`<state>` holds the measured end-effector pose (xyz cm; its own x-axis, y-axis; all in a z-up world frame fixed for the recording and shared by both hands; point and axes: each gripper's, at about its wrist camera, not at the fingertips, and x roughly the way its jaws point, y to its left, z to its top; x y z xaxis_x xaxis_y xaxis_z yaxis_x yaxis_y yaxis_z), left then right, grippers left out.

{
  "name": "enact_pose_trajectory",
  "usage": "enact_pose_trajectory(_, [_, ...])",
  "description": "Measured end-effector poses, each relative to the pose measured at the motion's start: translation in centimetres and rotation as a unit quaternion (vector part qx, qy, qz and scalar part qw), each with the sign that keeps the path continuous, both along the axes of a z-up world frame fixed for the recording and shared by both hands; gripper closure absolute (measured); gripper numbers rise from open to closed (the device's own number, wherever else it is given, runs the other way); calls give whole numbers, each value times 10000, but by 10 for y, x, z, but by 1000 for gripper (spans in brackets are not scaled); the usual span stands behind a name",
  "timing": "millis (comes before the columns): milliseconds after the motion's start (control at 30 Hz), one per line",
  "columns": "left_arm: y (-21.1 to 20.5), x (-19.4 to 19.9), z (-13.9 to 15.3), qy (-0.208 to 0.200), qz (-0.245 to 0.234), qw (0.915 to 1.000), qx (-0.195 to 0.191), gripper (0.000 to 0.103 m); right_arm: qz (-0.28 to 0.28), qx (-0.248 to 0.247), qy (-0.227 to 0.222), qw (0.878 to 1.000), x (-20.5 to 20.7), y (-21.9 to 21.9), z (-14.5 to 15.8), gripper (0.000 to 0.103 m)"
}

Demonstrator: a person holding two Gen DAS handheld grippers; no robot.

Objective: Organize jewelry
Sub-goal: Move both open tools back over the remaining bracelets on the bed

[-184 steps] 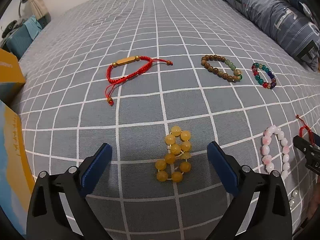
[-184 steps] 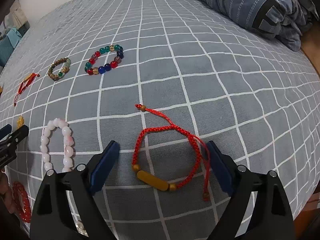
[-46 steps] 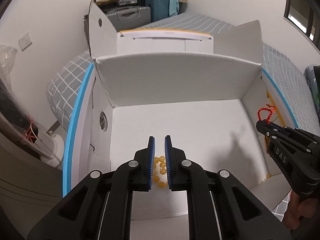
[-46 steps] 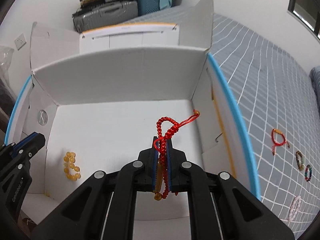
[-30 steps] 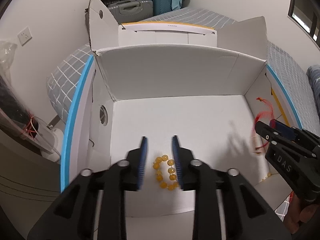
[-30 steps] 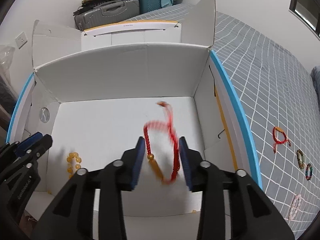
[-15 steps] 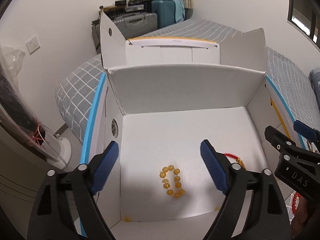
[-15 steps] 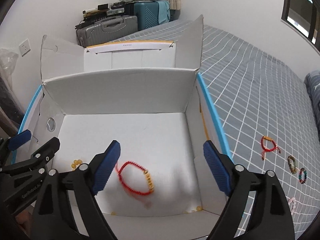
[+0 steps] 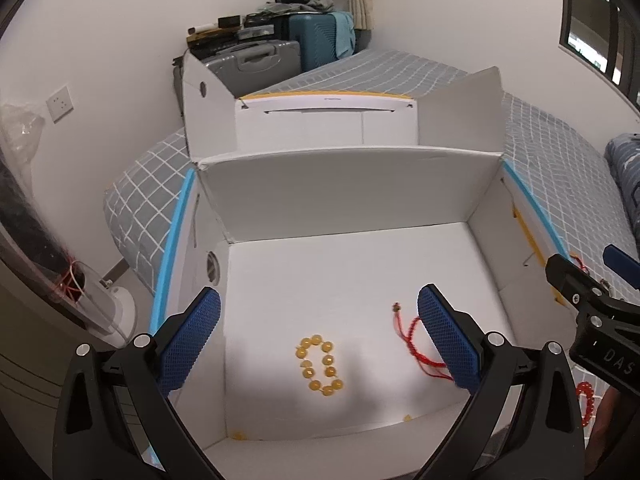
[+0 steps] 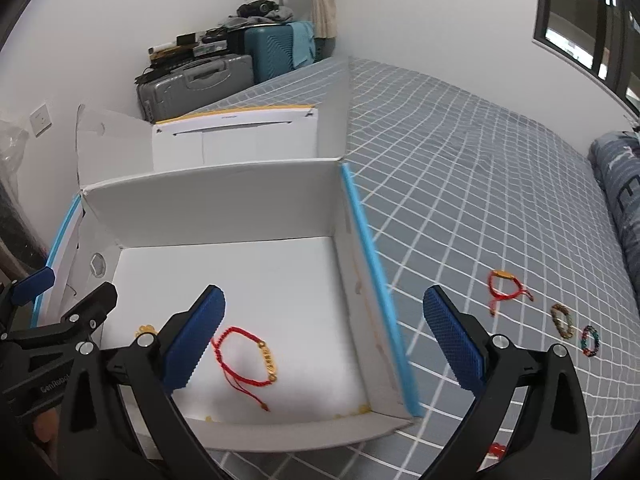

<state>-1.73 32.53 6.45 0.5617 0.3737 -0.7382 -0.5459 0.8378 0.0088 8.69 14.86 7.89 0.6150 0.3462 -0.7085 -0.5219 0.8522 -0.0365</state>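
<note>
An open white cardboard box (image 9: 344, 200) (image 10: 216, 204) stands on the bed. On its floor lie a yellow bead bracelet (image 9: 320, 366) and a red cord bracelet (image 9: 416, 344) (image 10: 246, 358). The yellow beads show only partly in the right wrist view (image 10: 145, 328). My left gripper (image 9: 318, 342) is open and empty above the box. My right gripper (image 10: 324, 342) is open and empty over the box's right wall. On the bedspread lie a second red cord bracelet (image 10: 505, 290), a brown bead bracelet (image 10: 562, 320) and a multicoloured bead bracelet (image 10: 590, 340).
The grey checked bedspread (image 10: 480, 184) stretches to the right, with a blue pillow (image 10: 624, 184) at its far end. Suitcases (image 10: 212, 76) stand against the wall behind the box. The box flaps (image 9: 360, 120) stand up at the back.
Both grippers opened over the box and released their bracelets, which now lie on its floor. Both grippers have pulled back, and the right view has swung toward the bedspread.
</note>
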Motion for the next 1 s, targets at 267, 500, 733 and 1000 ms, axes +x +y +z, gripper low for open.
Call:
enact_pose_trajectory(267, [-35, 4, 18, -231, -337, 9992, 8, 6, -377, 50, -102, 9992, 1, -46, 14, 8])
enact_pose_trajectory(500, [-77, 17, 26, -282, -753, 9968, 29, 6, -761, 48, -163, 9970, 1, -97, 22, 8])
enact_pose_trajectory(733, [-122, 26, 31, -316, -1167, 9927, 52, 6, -1135, 32, -169, 9934, 0, -152, 25, 8])
enact_pose_trajectory(1000, [-172, 38, 29, -246, -1566, 9873, 116, 6, -1520, 38, -121, 9883, 0, -206, 23, 8])
